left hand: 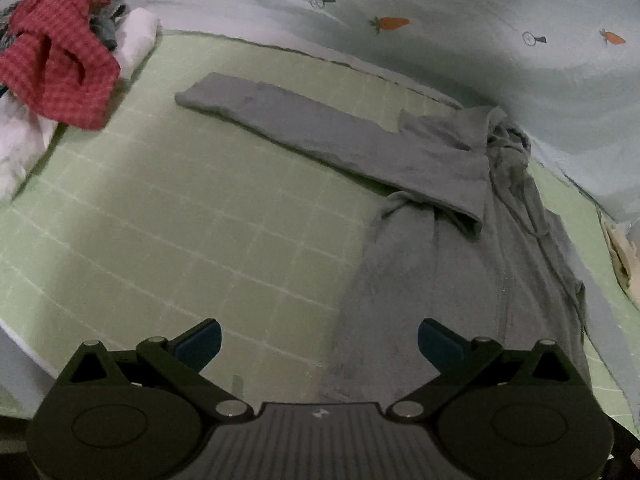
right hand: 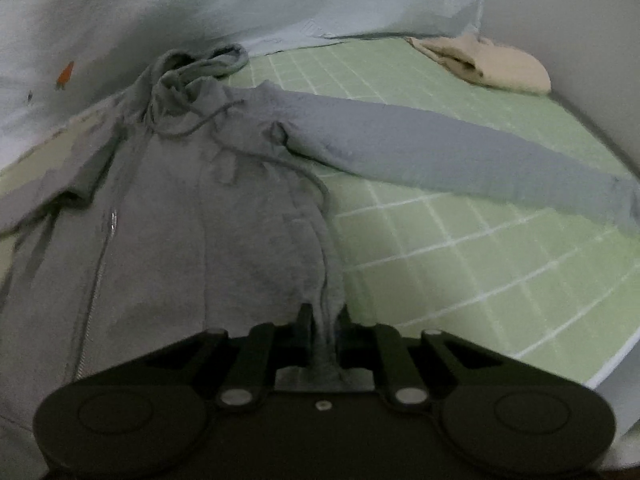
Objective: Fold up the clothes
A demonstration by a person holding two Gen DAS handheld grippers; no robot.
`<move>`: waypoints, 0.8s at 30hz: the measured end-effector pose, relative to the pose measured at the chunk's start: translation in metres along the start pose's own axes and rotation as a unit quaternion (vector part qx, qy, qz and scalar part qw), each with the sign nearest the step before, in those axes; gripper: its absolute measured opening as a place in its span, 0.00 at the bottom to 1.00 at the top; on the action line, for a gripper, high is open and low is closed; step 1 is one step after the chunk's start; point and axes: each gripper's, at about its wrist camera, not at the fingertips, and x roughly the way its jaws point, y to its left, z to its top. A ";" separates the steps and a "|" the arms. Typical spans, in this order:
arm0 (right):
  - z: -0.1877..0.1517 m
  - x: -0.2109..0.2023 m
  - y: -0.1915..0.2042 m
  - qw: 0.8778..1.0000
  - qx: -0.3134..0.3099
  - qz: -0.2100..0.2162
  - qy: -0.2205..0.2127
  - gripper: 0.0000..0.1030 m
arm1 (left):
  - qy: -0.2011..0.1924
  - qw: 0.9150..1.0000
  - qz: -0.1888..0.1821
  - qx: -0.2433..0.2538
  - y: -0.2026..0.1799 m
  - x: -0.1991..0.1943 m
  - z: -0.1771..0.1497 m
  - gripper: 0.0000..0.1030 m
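On the green grid sheet (left hand: 168, 216) we see a grey zip hoodie (left hand: 460, 272) lying flat, hood twd the carrot-print quilt (left hand: 440, 20), body running lengthwise away from us. Left view alone shows one sleeve (left hand: 304, 124) stretched out left, plus a red checked garment (left hand: 60, 68) on white cloth at far left. Right view alone shows the zipper (right hand: 102, 264), the other sleeve (right hand: 460, 148) out to the right, & a beige folded item (right hand: 492, 64). Left gripper (left hand: 319, 346) spread wide, holding nothing. Right gripper (right hand: 324, 332) pinched tight on the hoodie's side edge.
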 end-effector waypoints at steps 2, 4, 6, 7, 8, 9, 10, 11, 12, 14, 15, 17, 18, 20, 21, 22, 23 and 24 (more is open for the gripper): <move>0.006 0.002 -0.006 1.000 -0.004 0.007 0.000 0.19 | 0.001 1.000 0.001 -0.006 -0.007 -0.001 -0.005 1.00; 0.013 0.005 -0.013 1.000 -0.004 0.018 -0.005 0.25 | -0.002 1.000 0.002 -0.012 -0.010 -0.002 -0.005 1.00; 0.021 0.008 -0.020 1.000 -0.003 0.029 -0.011 0.35 | -0.006 1.000 0.005 -0.018 -0.016 -0.004 -0.008 1.00; 0.025 0.009 -0.024 0.999 -0.003 0.034 -0.013 0.42 | -0.008 1.000 0.007 -0.021 -0.019 -0.005 -0.009 1.00; 0.028 0.011 -0.027 0.999 -0.002 0.039 -0.016 0.44 | -0.010 1.000 0.008 -0.024 -0.022 -0.005 -0.011 1.00; 0.032 0.012 -0.031 0.999 -0.002 0.045 -0.019 0.44 | -0.011 1.000 0.009 -0.027 -0.024 -0.006 -0.012 1.00; 0.036 0.014 -0.034 0.999 -0.002 0.050 -0.022 0.44 | -0.013 0.999 0.010 -0.029 -0.025 -0.007 -0.012 1.00; 0.040 0.015 -0.038 0.998 -0.001 0.056 -0.024 0.42 | -0.015 0.999 0.010 -0.030 -0.027 -0.008 -0.013 1.00; 0.043 0.017 -0.041 0.998 -0.001 0.061 -0.027 0.40 | -0.018 0.999 0.012 -0.031 -0.028 -0.010 -0.014 1.00; 0.052 0.026 -0.044 0.997 -0.004 0.069 -0.025 0.35 | -0.026 0.999 0.017 -0.033 -0.031 -0.014 -0.014 1.00; 0.055 0.032 -0.043 0.997 -0.005 0.071 -0.022 0.35 | -0.030 0.999 0.020 -0.034 -0.031 -0.016 -0.014 1.00; 0.059 0.041 -0.042 0.997 -0.013 0.077 -0.021 0.33 | -0.036 0.998 0.025 -0.036 -0.031 -0.020 -0.014 1.00; 0.061 0.045 -0.040 0.997 -0.019 0.078 -0.020 0.33 | -0.037 0.998 0.028 -0.038 -0.031 -0.021 -0.014 1.00; 0.066 0.053 -0.036 0.996 -0.030 0.080 -0.018 0.31 | -0.038 0.998 0.035 -0.041 -0.029 -0.023 -0.012 1.00; 0.068 0.057 -0.034 0.996 -0.036 0.081 -0.017 0.29 | -0.038 0.998 0.038 -0.043 -0.028 -0.024 -0.011 1.00; 0.069 0.057 -0.032 0.996 -0.040 0.077 -0.018 0.24 | -0.038 0.997 0.039 -0.046 -0.026 -0.024 -0.010 1.00; 0.071 0.057 -0.030 0.996 -0.045 0.073 -0.019 0.06 | -0.039 0.997 0.040 -0.049 -0.023 -0.024 -0.008 1.00; 0.072 0.057 -0.029 0.996 -0.049 0.069 -0.020 0.03 | -0.039 0.997 0.040 -0.052 -0.020 -0.024 -0.007 1.00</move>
